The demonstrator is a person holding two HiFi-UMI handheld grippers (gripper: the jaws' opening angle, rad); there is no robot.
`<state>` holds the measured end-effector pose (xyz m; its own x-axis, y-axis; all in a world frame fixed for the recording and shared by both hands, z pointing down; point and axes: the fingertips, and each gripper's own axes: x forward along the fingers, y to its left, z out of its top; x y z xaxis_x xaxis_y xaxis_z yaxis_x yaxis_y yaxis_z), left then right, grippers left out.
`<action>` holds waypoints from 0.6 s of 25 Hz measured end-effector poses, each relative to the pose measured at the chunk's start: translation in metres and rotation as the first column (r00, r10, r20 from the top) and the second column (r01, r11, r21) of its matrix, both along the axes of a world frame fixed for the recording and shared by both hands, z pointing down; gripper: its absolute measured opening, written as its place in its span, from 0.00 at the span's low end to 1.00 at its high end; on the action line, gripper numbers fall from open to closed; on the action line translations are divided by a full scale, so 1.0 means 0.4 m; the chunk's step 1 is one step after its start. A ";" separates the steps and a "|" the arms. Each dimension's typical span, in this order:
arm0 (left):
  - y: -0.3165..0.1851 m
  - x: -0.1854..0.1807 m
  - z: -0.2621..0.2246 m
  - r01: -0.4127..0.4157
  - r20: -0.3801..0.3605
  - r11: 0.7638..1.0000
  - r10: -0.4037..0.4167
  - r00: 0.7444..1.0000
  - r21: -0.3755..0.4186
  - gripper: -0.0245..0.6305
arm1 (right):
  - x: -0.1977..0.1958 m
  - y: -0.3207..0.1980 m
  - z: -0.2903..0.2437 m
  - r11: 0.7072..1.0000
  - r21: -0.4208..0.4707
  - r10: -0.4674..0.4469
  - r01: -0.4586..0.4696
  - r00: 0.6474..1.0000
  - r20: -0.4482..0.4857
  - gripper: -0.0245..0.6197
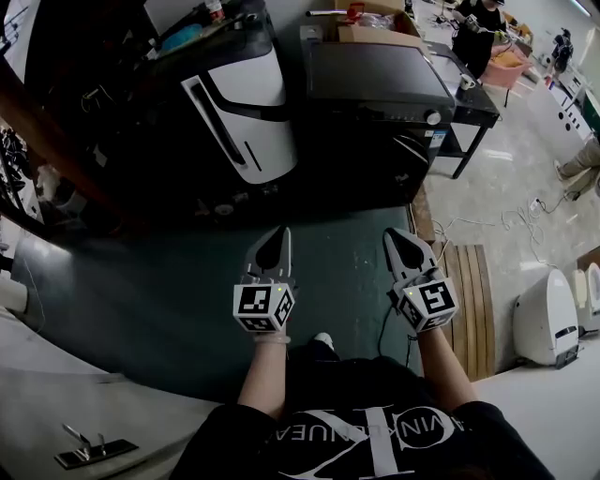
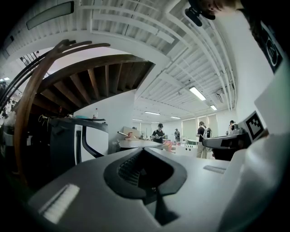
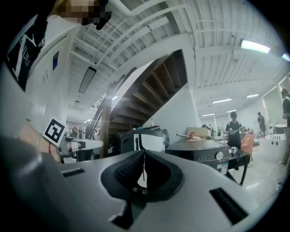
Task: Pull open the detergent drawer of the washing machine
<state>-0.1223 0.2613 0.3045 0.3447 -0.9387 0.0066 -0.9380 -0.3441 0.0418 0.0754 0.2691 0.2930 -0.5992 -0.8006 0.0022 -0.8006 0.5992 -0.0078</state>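
The dark washing machine (image 1: 375, 75) stands ahead, across a dark floor mat, with a round knob (image 1: 432, 117) at the right end of its control strip. Its detergent drawer cannot be made out from here. My left gripper (image 1: 278, 234) and right gripper (image 1: 395, 234) are held level side by side over the mat, well short of the machine, both shut with nothing between the jaws. In the right gripper view the machine (image 3: 204, 152) sits right of the shut jaws of my right gripper (image 3: 144, 153). My left gripper (image 2: 144, 150) looks past its shut jaws at the room.
A white and black appliance (image 1: 239, 103) stands left of the washing machine. A slatted wooden board (image 1: 469, 300) lies on the floor at the right, with cables (image 1: 506, 220) and a white device (image 1: 547, 323) beyond it. People (image 1: 478, 28) stand at tables farther back.
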 end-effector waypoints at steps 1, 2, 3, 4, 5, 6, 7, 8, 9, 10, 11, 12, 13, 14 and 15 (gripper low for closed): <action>-0.003 -0.002 0.000 0.003 0.004 1.000 -0.003 1.000 0.000 0.05 | -0.001 -0.002 0.002 1.000 0.001 -0.002 0.002 1.000 0.003 0.06; -0.006 -0.004 0.001 0.005 0.008 1.000 -0.005 1.000 0.001 0.05 | -0.003 -0.004 0.002 1.000 -0.005 -0.002 0.002 1.000 0.007 0.06; -0.010 -0.006 0.002 0.006 0.010 1.000 -0.006 1.000 0.001 0.05 | -0.006 -0.005 0.001 1.000 -0.015 -0.001 0.001 1.000 0.011 0.06; -0.013 -0.008 0.004 0.005 0.008 1.000 -0.005 1.000 0.001 0.07 | -0.011 -0.007 0.000 1.000 -0.023 0.001 -0.001 1.000 0.013 0.06; -0.018 -0.011 0.005 0.004 0.004 1.000 -0.004 1.000 0.001 0.11 | -0.014 -0.009 0.002 1.000 -0.022 0.000 0.000 1.000 0.012 0.06; -0.023 -0.015 0.007 0.003 0.000 1.000 -0.003 1.000 -0.001 0.17 | -0.017 -0.013 0.007 1.000 -0.016 -0.003 0.003 1.000 0.008 0.06; -0.028 -0.018 0.010 0.001 -0.003 1.000 -0.001 1.000 -0.004 0.19 | -0.019 -0.017 0.012 1.000 -0.011 -0.004 0.004 1.000 0.003 0.06; -0.034 -0.021 0.013 -0.001 -0.005 1.000 0.001 1.000 -0.008 0.19 | -0.021 -0.022 0.017 1.000 -0.011 -0.002 0.002 1.000 0.000 0.06; -0.040 -0.025 0.017 -0.002 -0.005 1.000 0.002 1.000 -0.012 0.19 | -0.023 -0.028 0.022 1.000 -0.015 0.000 0.000 1.000 -0.002 0.06; -0.046 -0.028 0.020 -0.001 -0.005 1.000 0.001 1.000 -0.015 0.19 | -0.024 -0.034 0.027 1.000 -0.022 0.003 -0.003 1.000 -0.002 0.06; -0.054 -0.032 0.023 -0.001 -0.005 1.000 0.001 1.000 -0.018 0.19 | -0.026 -0.042 0.031 1.000 -0.031 0.007 -0.007 1.000 -0.001 0.06; -0.064 -0.036 0.027 -0.001 -0.003 1.000 0.001 1.000 -0.021 0.19 | -0.029 -0.052 0.033 0.999 -0.038 0.013 -0.013 1.000 0.001 0.06; -0.075 -0.041 0.030 -0.003 0.000 1.000 0.003 1.000 -0.024 0.19 | -0.032 -0.063 0.033 0.999 -0.043 0.019 -0.019 1.000 0.003 0.06; -0.087 -0.047 0.033 -0.004 0.002 1.000 0.004 1.000 -0.026 0.19 | -0.037 -0.074 0.035 0.999 -0.044 0.023 -0.023 1.000 0.005 0.06; -0.099 -0.053 0.036 -0.006 0.003 1.000 0.006 1.000 -0.026 0.19 | -0.043 -0.084 0.039 0.999 -0.041 0.023 -0.023 1.000 0.006 0.06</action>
<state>-0.1436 0.2218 0.3188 0.3505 -0.9360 0.0322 -0.9360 -0.3488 0.0482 0.0584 0.2355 0.3086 -0.5806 -0.8136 0.0311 -0.8141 0.5795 -0.0373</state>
